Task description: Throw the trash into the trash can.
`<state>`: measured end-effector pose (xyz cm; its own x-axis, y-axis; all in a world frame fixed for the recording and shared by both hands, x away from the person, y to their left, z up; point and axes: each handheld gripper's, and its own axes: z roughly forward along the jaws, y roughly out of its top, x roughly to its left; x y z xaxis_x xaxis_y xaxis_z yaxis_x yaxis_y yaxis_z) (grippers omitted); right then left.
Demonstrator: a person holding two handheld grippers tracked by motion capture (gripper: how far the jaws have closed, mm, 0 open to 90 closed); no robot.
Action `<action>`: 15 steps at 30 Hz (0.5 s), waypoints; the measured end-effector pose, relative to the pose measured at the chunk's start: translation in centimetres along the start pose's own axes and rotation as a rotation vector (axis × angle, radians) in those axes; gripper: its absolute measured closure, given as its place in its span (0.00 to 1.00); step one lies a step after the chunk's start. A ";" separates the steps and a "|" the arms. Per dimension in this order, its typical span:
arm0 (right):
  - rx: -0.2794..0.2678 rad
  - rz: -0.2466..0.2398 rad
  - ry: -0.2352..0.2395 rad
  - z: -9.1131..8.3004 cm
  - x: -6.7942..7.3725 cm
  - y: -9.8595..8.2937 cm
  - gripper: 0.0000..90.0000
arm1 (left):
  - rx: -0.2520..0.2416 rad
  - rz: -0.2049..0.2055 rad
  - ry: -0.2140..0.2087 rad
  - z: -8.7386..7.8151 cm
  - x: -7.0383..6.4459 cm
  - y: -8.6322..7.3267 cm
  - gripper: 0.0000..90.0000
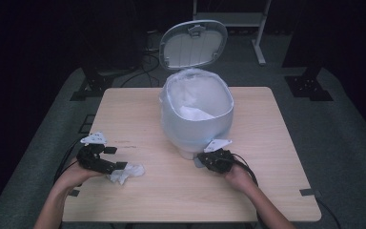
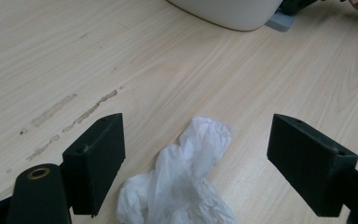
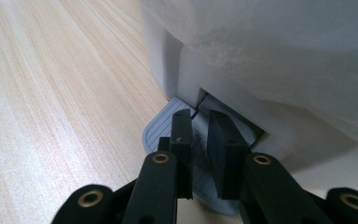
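Observation:
A white pedal bin (image 1: 195,131) stands at the table's middle with its lid (image 1: 193,44) raised and a white liner (image 3: 284,46) draped over the rim. My right gripper (image 1: 204,159) rests on the grey ribbed pedal (image 3: 161,128) at the bin's base, jaws nearly together with nothing between them (image 3: 199,116). A crumpled white tissue (image 1: 126,172) lies on the table near the front left. My left gripper (image 1: 116,158) is low over it and open, one jaw on each side of the tissue (image 2: 182,182), touching nothing.
The wooden table (image 1: 138,109) bears faint scuff marks (image 2: 74,114) to the left of the tissue. The bin's base (image 2: 228,11) and pedal (image 2: 279,21) show far off in the left gripper view. White crumpled material (image 1: 195,113) lies inside the bin. Dark floor, stands and cables surround the table.

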<state>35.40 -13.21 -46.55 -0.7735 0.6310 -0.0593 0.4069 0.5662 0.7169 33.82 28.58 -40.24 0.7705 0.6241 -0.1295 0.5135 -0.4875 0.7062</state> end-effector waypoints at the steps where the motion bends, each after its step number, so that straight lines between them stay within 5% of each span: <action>1: 0.000 0.000 0.000 0.0 0.0 0.0 0.88 | 0.005 -0.003 -0.002 0.2 0.0 -0.3 0.20; 15: 0.001 -0.003 -0.001 0.0 0.0 0.0 0.88 | 0.017 -0.008 0.012 1.1 0.1 -1.5 0.20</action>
<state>35.40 -13.20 -46.55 -0.7740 0.6302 -0.0621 0.4052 0.5683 0.7162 33.58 28.73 -42.03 0.7617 0.6355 -0.1262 0.5258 -0.4925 0.6935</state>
